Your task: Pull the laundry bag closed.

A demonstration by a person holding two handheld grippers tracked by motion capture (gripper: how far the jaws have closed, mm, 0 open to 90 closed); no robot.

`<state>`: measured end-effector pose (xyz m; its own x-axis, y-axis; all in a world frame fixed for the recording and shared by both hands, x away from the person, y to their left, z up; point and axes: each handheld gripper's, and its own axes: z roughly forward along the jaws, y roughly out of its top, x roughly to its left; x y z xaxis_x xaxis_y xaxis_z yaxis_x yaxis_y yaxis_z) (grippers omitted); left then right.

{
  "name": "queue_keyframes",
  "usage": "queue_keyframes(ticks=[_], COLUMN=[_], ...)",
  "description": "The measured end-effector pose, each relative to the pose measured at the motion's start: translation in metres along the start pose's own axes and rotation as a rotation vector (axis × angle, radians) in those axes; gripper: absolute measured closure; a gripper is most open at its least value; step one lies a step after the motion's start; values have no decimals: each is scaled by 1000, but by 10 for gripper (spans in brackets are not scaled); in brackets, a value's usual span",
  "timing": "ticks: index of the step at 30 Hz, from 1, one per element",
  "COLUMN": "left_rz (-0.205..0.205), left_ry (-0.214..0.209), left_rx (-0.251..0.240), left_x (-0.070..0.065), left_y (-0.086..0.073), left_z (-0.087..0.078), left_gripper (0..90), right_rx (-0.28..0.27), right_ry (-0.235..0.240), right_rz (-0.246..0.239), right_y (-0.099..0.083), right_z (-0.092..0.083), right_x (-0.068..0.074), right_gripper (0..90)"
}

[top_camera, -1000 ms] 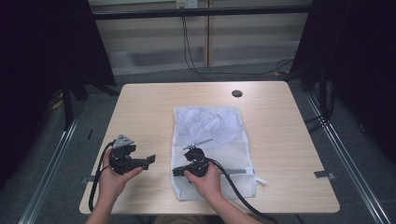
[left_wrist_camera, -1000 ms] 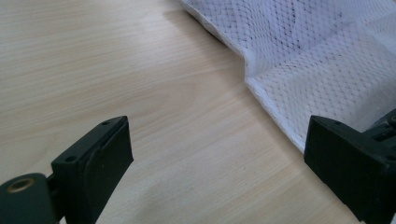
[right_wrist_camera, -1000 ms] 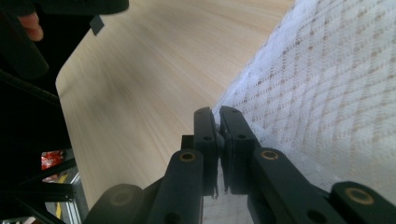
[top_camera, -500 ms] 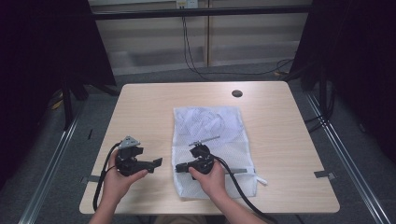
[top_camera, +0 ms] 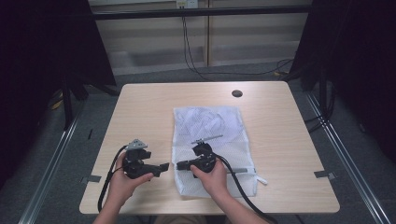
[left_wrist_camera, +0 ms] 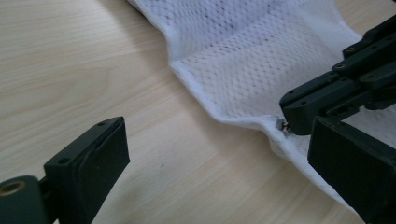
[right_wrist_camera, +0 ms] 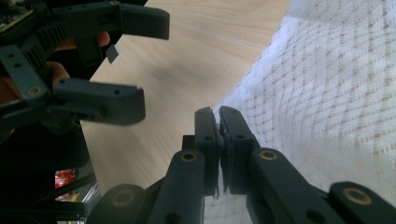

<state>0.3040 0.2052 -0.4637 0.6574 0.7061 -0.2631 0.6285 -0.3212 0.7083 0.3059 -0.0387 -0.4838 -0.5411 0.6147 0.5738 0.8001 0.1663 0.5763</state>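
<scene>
Mesh bag: the white mesh bag [top_camera: 212,140] lay flat on your wooden table [top_camera: 289,140], near its middle.
Right gripper: your right gripper [right_wrist_camera: 218,116] had its jaws pressed together on the bag's left hem, pinching it.
Left gripper: your left gripper [top_camera: 163,166] was spread wide, just beside that hem, touching nothing.
</scene>
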Motion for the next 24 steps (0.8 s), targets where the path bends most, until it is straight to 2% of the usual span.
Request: queue_keyframes(ticks=[3, 7, 8, 10, 15, 24], left_rz=[3, -17, -6, -29, -54, -95], left_ry=[-9, -29, -35, -51, -88, -138], left_rx=[8, 14, 25, 19, 17, 52], left_x=[-2, -4, -3, -5, -6, -7], left_y=[0, -1, -1, -2, -3, -5], left_z=[2, 4, 4, 6, 7, 12], left_gripper=[51, 51, 51, 51, 52, 66], right_rx=[-3, -6, -8, -12, -20, -26], right_ry=[-1, -4, -5, -7, -3, 5], right_rz=[2, -5, -6, -4, -4, 1], right_y=[1, 1, 2, 2, 4, 4], right_z=[-1, -3, -3, -4, -7, -8], right_x=[0, 0, 0, 0, 0, 0], right_gripper=[863, 863, 863, 863, 863, 864])
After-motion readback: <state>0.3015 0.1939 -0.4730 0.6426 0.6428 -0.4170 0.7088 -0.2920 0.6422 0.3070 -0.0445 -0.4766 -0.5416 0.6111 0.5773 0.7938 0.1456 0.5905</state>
